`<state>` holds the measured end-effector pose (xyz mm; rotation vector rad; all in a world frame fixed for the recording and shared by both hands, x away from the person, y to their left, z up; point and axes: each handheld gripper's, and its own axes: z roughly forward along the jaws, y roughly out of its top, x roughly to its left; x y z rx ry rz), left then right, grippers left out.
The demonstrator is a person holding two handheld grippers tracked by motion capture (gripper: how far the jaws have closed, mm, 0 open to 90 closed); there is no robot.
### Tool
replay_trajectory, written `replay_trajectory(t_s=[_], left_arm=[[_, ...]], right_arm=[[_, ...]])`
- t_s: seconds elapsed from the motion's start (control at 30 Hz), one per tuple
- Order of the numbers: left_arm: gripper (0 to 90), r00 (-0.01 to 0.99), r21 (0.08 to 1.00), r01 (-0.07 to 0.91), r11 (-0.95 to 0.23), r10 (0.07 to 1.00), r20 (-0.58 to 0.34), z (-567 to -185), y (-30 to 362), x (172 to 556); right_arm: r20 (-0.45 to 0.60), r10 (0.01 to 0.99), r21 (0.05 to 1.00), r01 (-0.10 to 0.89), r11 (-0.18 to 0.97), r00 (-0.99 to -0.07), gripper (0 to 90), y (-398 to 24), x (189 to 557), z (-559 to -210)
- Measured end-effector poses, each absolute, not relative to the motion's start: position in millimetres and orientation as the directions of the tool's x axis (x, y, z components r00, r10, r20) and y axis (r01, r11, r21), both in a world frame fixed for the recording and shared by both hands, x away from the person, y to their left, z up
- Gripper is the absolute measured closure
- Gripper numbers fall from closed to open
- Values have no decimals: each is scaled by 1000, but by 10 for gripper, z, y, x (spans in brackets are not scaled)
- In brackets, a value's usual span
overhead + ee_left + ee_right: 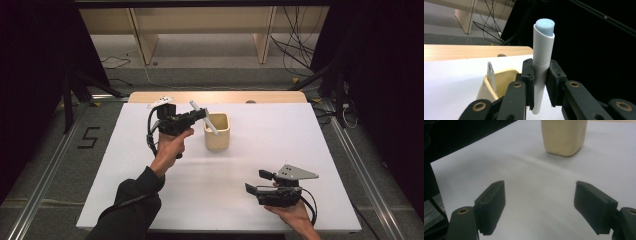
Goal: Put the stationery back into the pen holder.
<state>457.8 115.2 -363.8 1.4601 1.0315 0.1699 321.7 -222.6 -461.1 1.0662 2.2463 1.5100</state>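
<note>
White tabletop (220, 195), dark room around it, bare floor and cables beyond. White marker pen (541, 65) with pale blue end, clamped upright between the closed jaws of the left gripper (200, 116), held just beside the cream cup (217, 132) near the table's far middle; a second pen (491, 78) leans inside the cup. Right gripper (539, 207) low at the near right, well apart, jaws wide, nothing between them.

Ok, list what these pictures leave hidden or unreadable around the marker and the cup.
- Inside of the cream cup: high view, its own walls hide the bottom.
- Lower end of the second pen in the cup: left gripper view, the cup wall covers it.
- White marker in the left gripper: its print is too small to read.
- Cup rim: right gripper view, cut off by the top edge.
</note>
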Motion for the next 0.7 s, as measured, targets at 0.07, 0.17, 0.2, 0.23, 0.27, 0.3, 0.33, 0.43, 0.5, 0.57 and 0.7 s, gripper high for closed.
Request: replay_trajectory(t_s=[0.07, 0.17, 0.2, 0.23, 0.27, 0.3, 0.33, 0.43, 0.5, 0.57, 0.7], left_arm=[[779, 584, 864, 471, 176, 673, -455, -3618, 1135, 4609], [779, 576, 864, 469, 184, 678, -457, -3603, 1118, 4652], [779, 573, 862, 471, 187, 678, -460, -3605, 1109, 4668], [779, 571, 862, 473, 184, 681, -458, -3608, 1108, 4679], [779, 565, 861, 474, 184, 686, -458, -3614, 1107, 4701], [779, 562, 861, 474, 186, 688, -458, -3619, 1107, 4714], [779, 557, 859, 476, 190, 690, -462, -3624, 1107, 4730], [779, 544, 858, 477, 193, 702, -460, -3641, 1100, 4778], [779, 536, 858, 478, 188, 711, -455, -3650, 1095, 4811], [778, 529, 858, 477, 190, 718, -453, -3656, 1092, 4843], [778, 509, 855, 478, 200, 731, -455, -3682, 1095, 4907]], right_arm=[[199, 679, 875, 440, 202, -707, 259, -2226, 3214, -4612], [201, 677, 873, 443, 203, -708, 260, -2224, 3213, -4614], [201, 676, 873, 443, 204, -709, 259, -2223, 3212, -4615], [203, 677, 872, 445, 204, -708, 259, -2222, 3208, -4616], [204, 677, 872, 446, 204, -708, 260, -2221, 3207, -4617], [203, 675, 872, 444, 205, -709, 260, -2219, 3206, -4619], [203, 675, 871, 446, 206, -709, 260, -2218, 3204, -4619], [202, 674, 873, 442, 204, -710, 260, -2217, 3198, -4618], [203, 674, 873, 442, 204, -711, 260, -2219, 3196, -4618], [203, 672, 874, 441, 203, -712, 259, -2220, 3194, -4618], [198, 670, 879, 433, 202, -715, 259, -2225, 3186, -4614]])
